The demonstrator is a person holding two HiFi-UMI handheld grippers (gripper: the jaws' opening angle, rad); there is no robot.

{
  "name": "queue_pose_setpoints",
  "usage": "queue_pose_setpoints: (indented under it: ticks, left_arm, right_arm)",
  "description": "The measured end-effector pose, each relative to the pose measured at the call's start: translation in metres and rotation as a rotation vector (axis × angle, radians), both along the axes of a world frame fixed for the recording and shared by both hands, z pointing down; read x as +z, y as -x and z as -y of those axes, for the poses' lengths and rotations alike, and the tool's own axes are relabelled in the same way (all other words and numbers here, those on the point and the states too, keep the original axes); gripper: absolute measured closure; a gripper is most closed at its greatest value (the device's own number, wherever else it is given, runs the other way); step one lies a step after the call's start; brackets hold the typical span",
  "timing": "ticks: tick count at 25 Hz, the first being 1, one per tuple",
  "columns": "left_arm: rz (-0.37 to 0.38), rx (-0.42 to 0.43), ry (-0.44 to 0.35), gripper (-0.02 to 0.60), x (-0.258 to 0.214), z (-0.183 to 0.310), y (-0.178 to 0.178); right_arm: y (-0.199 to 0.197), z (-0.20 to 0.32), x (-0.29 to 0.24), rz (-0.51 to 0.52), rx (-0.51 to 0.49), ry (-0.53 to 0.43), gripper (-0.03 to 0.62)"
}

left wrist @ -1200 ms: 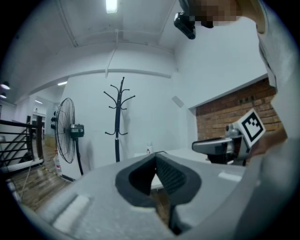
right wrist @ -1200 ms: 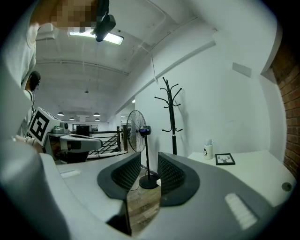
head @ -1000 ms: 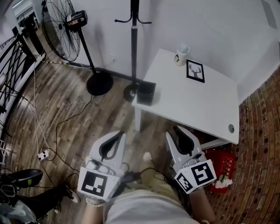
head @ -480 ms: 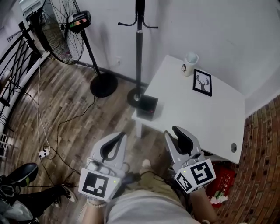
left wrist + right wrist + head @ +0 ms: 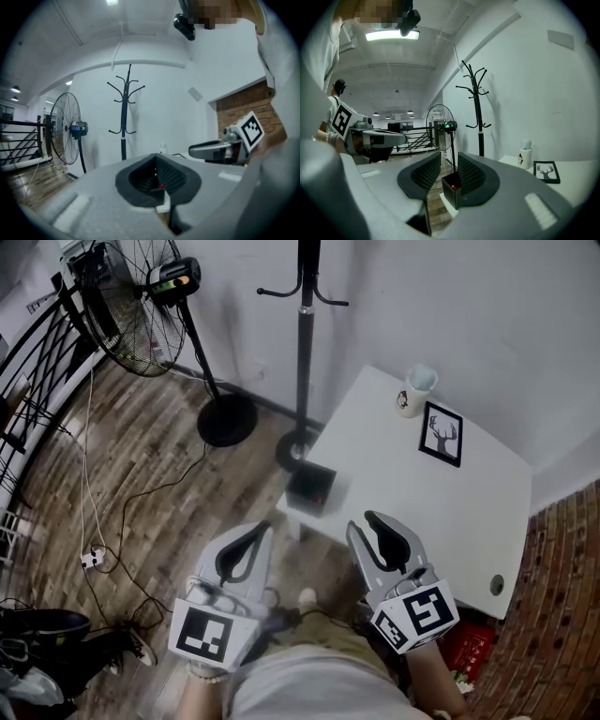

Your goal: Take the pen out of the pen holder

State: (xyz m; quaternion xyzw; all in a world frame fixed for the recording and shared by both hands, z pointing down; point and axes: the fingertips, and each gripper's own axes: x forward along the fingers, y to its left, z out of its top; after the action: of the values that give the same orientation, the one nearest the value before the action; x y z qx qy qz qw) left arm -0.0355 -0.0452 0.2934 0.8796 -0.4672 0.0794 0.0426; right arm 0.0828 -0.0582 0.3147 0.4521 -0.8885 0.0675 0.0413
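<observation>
The left tool and right tool hang released, empty, short of the white tabletop. A black pen holder stands at its corner, seemingly holding a red-tipped pen. Print on the mug is unreadable.

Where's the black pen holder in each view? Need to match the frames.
Head view: pen holder sits mid-frame, on the white table at the corner nearest the coat stand's base.
Left gripper view: low centre, a small dark shape seen between the jaws.
Right gripper view: low centre, between the jaws.
Shared landmark: the black coat stand, upright beyond the holder in all three views.
</observation>
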Motion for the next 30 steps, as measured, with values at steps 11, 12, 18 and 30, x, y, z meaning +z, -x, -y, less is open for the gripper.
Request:
queue_pose_setpoints:
  ticks: [11,12,18,30]
  left_arm:
    - [0.02,-0.027,0.017,0.588,0.006,0.018,-0.01]
    - [0.022,-0.028,0.019,0.588,0.006,0.019,-0.011]
    - [0.028,-0.035,0.031,0.588,0.009,0.021,-0.012]
    - [0.049,-0.037,0.065,0.588,0.023,0.033,0.0]
  right_arm:
    - [-0.003,0.021,0.017,-0.024,-0.065,0.024,0.495]
    - [-0.002,0.022,0.02,-0.032,-0.069,0.027,0.495]
    - [0.002,0.03,0.041,-0.069,-0.083,0.047,0.495]
    - [0.023,0.045,0.07,-0.169,-0.119,0.052,0.495]
